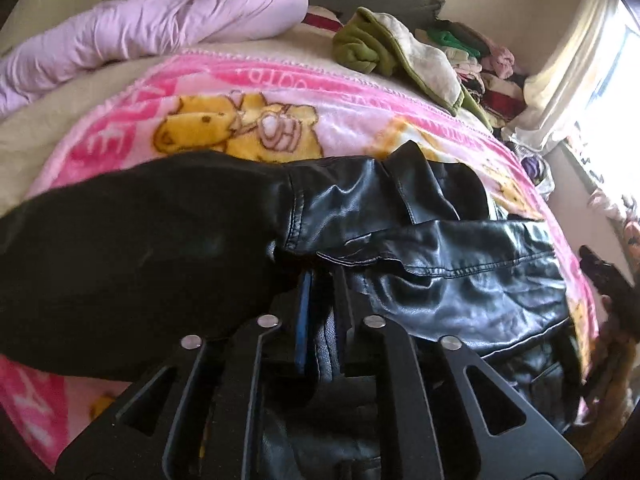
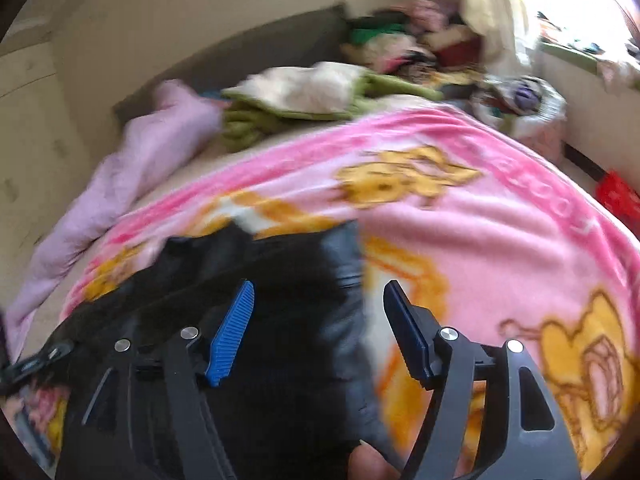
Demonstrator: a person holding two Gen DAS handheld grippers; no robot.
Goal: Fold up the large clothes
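Note:
A black leather jacket lies crumpled on the pink cartoon blanket, and one dark sleeve stretches out blurred to the left. My left gripper is shut on a fold of the jacket, with leather pinched between its blue pads. In the right wrist view the jacket lies under and to the left of my right gripper. That gripper is open, its blue pads wide apart and pressing on nothing. The right wrist view is motion-blurred.
The blanket covers a bed. A lilac duvet is bunched at the far left. A green and white garment and a pile of mixed clothes sit at the far edge. A bright window and a curtain are on the right.

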